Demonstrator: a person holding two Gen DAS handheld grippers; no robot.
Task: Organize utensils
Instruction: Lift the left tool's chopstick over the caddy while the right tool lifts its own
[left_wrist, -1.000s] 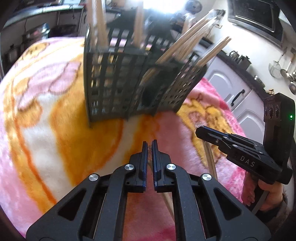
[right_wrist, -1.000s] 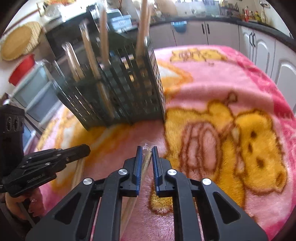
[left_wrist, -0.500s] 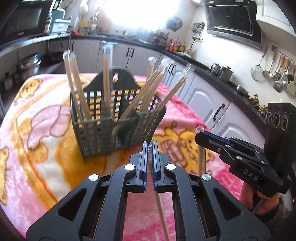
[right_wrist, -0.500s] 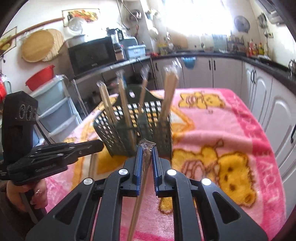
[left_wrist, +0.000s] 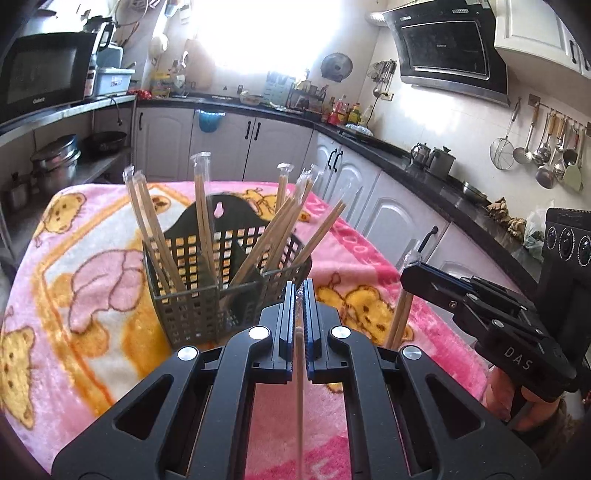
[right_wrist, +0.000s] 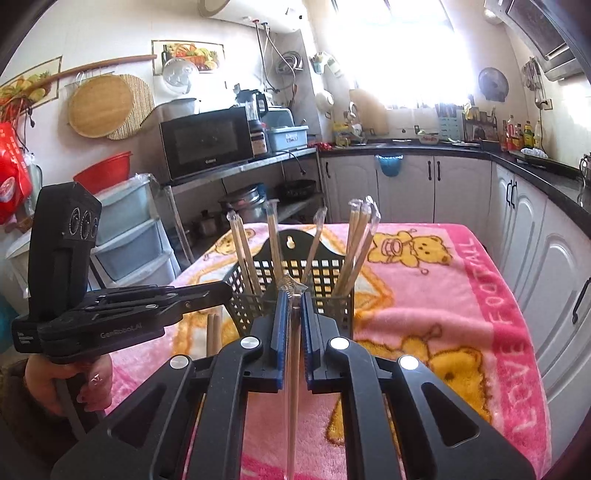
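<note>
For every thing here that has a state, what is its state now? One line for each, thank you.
Left gripper: shut on a wrapped chopstick pair, lifted off the blanket.
Right gripper: shut on another wrapped chopstick pair, also lifted.
Basket: upright on the blanket, holding several wrapped chopsticks that lean at angles.
Microwave: door closed.
Cabinet doors: closed.

Two wrist views, shared basket (left_wrist: 221, 295)

Dark grey slotted plastic utensil basket (left_wrist: 207, 295) upright on blanket – approx. ten clear-wrapped wooden chopstick pairs (left_wrist: 157, 229) leaning inside, tips up.
</note>
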